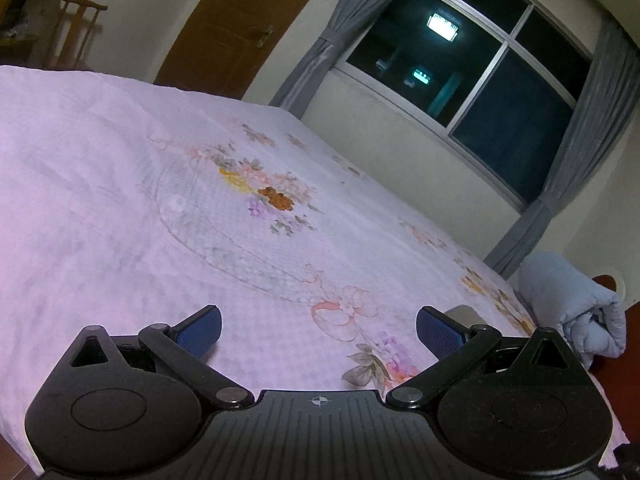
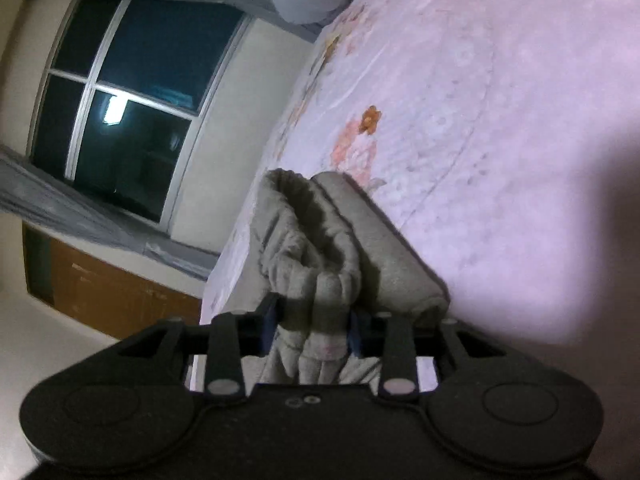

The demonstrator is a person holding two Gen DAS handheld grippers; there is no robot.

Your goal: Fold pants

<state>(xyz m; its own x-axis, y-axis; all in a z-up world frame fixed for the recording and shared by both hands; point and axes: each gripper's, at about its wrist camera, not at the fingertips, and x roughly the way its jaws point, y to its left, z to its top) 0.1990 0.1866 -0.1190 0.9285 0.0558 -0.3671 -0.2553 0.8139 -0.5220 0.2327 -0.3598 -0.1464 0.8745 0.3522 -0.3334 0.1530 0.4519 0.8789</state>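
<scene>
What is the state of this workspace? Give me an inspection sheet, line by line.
Surface: bed under a pale pink floral bedspread.
Job's things: grey pants, bunched, lifted over the bed edge.
Clutter: rolled light blue blanket at the bed's corner.
Grippers: left hand-held gripper open and holding nothing; right hand-held gripper shut on the pants.
Cables: nothing seen.
Surroundings: dark window, grey curtains, brown door, wooden chair.

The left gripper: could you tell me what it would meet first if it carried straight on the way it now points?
Probably the floral bedsheet: the open left gripper points low across it, with nothing between. Depth is unclear.
</scene>
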